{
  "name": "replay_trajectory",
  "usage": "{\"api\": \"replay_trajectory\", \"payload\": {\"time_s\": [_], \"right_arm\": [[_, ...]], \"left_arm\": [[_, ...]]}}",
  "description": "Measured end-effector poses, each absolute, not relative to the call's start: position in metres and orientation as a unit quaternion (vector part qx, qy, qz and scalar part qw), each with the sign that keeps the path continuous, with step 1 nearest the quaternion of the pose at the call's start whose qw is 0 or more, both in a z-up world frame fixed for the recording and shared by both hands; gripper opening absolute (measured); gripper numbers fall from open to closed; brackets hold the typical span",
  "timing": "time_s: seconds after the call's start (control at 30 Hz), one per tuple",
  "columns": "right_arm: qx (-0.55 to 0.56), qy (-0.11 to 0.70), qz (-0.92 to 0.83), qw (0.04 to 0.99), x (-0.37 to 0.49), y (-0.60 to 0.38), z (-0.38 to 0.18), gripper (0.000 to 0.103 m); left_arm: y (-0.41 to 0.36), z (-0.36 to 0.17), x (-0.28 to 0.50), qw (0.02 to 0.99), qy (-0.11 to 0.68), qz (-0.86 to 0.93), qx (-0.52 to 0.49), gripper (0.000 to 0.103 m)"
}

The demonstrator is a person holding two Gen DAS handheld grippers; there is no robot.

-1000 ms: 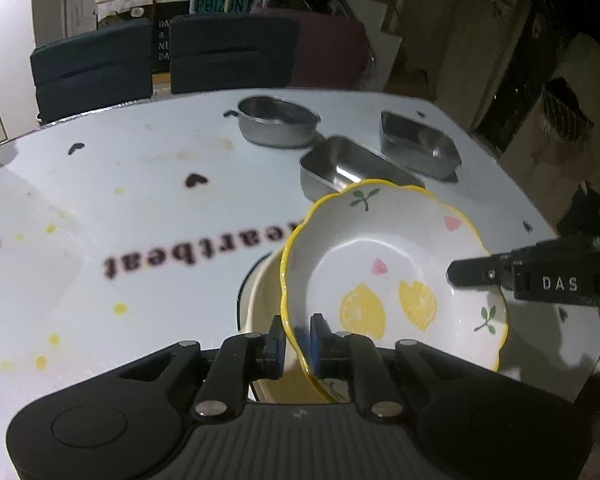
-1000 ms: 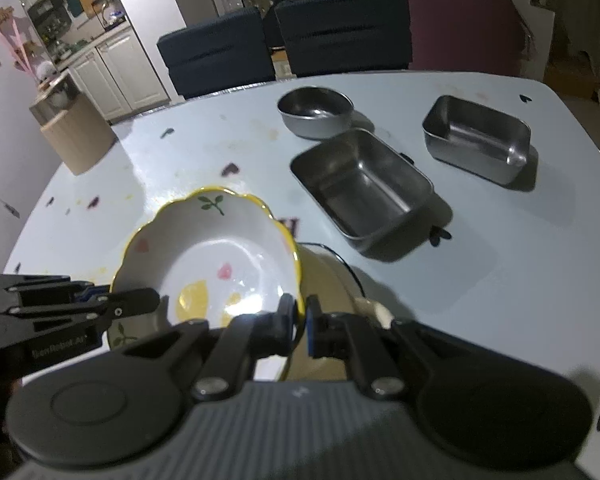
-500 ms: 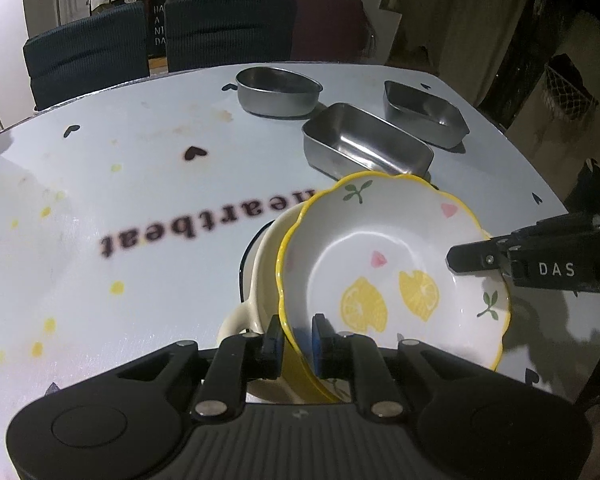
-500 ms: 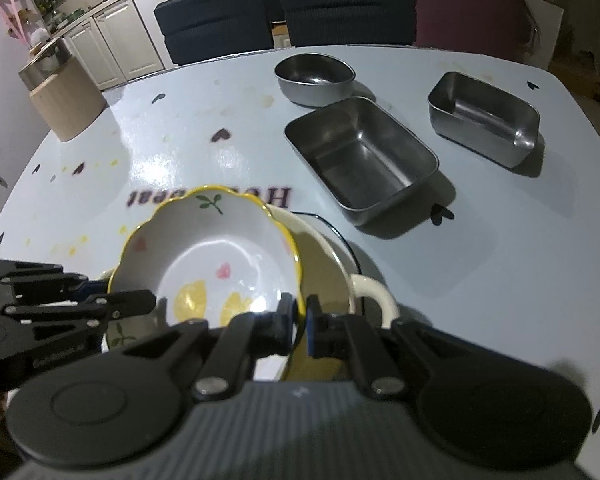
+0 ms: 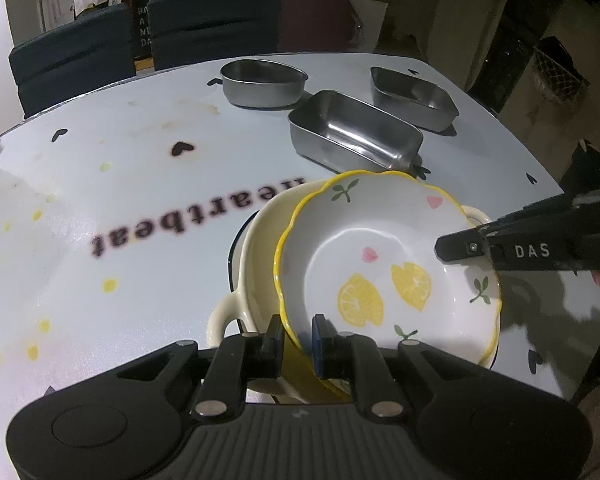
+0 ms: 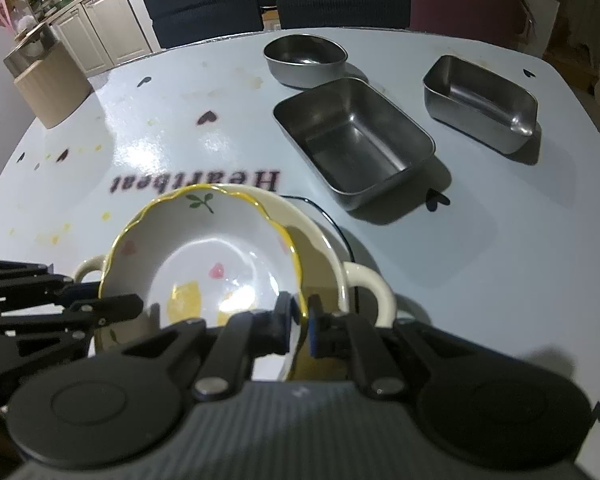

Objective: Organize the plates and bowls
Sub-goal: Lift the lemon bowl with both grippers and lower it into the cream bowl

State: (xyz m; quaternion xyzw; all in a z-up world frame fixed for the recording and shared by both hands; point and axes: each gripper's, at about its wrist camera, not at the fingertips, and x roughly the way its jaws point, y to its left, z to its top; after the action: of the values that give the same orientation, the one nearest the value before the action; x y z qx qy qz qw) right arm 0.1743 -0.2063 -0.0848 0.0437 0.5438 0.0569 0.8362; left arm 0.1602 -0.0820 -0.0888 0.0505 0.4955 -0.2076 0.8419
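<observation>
Change: across the last second the lemon bowl (image 5: 388, 264) sinks lower over the cream pot (image 5: 260, 256); a second ago it rides tilted and higher, now it sits partly inside the pot's rim, leaning toward the right of the left wrist frame.
Meaning for the task: the stacking step looks close to done; the bowl seems nearly seated, so letting go is probably the next call, though I cannot tell whether its underside touches the pot yet.
Left gripper (image 5: 296, 336): jaws narrow, pinching the bowl's yellow scalloped rim at the lower centre of its own frame.
Right gripper (image 6: 298, 322): jaws narrow too, clamped on the opposite rim of the same bowl, lower centre of the right wrist frame.
Task's thing: the bowl is low and central in both frames, held from two sides above the pot, which stands on a dark-rimmed plate (image 6: 332, 220).
Around: a large steel tray (image 6: 352, 136) lies just beyond the pot, a small steel tray (image 6: 480, 100) at upper right, a round steel bowl (image 6: 306, 58) behind them, all on the pale desk (image 6: 500, 260).
In the way: the pot's looped handle (image 6: 370, 288) sits right beside the right gripper; opening there could knock it. The large tray is near, not touching.
</observation>
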Motion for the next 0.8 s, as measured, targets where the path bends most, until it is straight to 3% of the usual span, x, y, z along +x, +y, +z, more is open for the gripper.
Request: {"api": "replay_trajectory", "payload": {"time_s": [0.8], "right_arm": [[0.07,0.561,0.038,0.824,0.187,-0.207,-0.094,0.017]], "left_arm": [[-0.075,-0.086,0.158,0.838,0.497,-0.222,0.04,0.017]]}}
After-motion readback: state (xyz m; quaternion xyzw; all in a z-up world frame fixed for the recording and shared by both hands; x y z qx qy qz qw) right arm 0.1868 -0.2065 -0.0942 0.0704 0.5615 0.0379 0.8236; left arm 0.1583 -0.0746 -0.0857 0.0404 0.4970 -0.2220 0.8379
